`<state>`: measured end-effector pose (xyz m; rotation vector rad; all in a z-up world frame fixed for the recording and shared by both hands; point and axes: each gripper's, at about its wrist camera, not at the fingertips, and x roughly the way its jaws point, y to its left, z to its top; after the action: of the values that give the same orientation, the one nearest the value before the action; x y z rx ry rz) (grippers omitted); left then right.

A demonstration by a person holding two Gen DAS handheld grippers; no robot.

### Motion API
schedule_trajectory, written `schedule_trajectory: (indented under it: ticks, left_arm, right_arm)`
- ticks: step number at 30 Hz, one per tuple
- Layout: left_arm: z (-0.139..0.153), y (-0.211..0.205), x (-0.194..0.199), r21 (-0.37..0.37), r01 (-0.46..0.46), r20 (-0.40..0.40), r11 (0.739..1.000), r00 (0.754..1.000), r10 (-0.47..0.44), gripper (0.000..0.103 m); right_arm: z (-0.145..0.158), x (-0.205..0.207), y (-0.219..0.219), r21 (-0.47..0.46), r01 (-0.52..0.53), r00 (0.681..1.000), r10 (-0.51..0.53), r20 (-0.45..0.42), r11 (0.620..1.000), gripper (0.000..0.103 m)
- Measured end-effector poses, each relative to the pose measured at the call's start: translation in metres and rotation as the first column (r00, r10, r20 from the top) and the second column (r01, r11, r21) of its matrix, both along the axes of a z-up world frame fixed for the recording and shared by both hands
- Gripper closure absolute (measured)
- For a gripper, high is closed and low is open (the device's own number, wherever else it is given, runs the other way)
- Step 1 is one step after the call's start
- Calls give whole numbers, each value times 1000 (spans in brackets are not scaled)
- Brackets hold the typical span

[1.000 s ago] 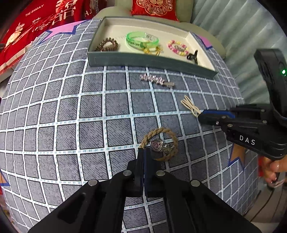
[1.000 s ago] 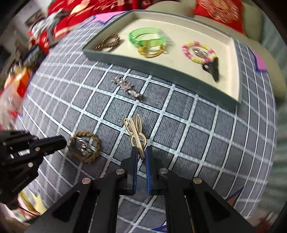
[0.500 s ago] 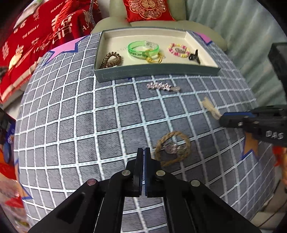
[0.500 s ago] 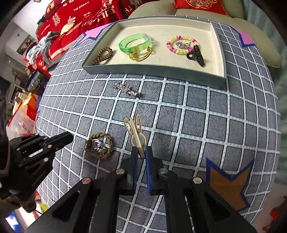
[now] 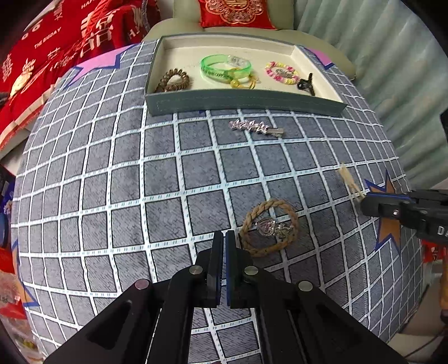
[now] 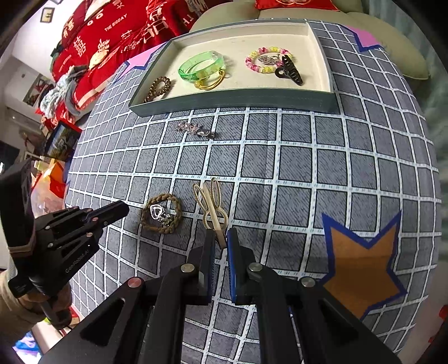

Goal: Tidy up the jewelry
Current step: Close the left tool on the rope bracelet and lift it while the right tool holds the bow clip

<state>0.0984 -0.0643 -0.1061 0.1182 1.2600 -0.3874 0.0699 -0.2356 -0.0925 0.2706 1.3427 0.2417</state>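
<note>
a grey cloth (image 5: 117, 173) with a white grid covers the surface, filling the middle of both views. an orange star (image 6: 361, 268) edged in blue is printed on it at the lower right of the right wrist view, and a pink star (image 5: 98, 60) shows at the upper left of the left wrist view. red bedding (image 5: 47, 47) with white lettering lies in the upper left. a red cushion (image 5: 235, 12) with gold embroidery sits at top centre on a beige seat (image 5: 333, 56). a pale curtain (image 5: 392, 70) hangs at the right.
</note>
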Motion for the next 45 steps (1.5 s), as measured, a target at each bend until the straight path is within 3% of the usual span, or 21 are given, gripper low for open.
schedule_trajectory:
  ticks: [1,2,4,9,14,16,21,24,27,33,36,41,43,45]
  left_arm:
    - [1,1,0,9,-4,-4,1000,1000,4,26]
    - [1,1,0,26,-8,-12,1000,1000,9,0]
    - [-2,0,0,62,-18,41,998,999,15,0]
    - [-19,-2,16,94,-64,50,993,997,59,0]
    - [-21,-5,40,39,-109,29,993,994,108,0]
    - [-21,-9,44,15,-100,17,995,995,100,0]
    - [-27,-27,35,61,4,45,998,999,-6,0]
    - [-37,-28,27,110,52,30,992,998,-56,4]
    - [-46,-21,22,116,48,0,992,999,-49,19]
    - [-42,-3,9,117,79,-13,990,997,-78,19]
    - [-38,-17,5,143,123,-20,982,992,-121,19]
    - [-41,-40,7,141,173,-36,975,985,-170,53]
    - [-40,-51,3,147,211,-32,966,978,-208,88]
    - [-44,-55,-2,140,238,-31,961,971,-236,88]
  right_arm:
    - [0,-1,0,3,5,1000,-5,1,1000,94]
    - [1,-2,-1,5,9,1000,-9,1,1000,94]
    - [2,-3,-2,9,16,1000,-16,3,1000,94]
    - [2,-6,-5,17,41,999,-41,1,999,94]
    - [4,-7,-9,14,58,998,-58,3,998,94]
    - [4,-7,-10,14,63,998,-63,3,998,94]
    - [4,-8,-13,18,65,998,-65,1,998,94]
    - [4,-8,-13,21,65,998,-65,2,998,94]
    - [4,-8,-13,23,63,998,-63,3,998,94]
    - [5,-11,-12,23,57,998,-57,3,998,94]
    - [5,-10,-12,22,59,998,-59,4,998,94]
    - [7,-12,-14,20,74,997,-74,6,997,94]
    - [7,-13,-15,20,82,997,-82,9,996,94]
    - [8,-15,-17,21,92,996,-92,12,996,94]
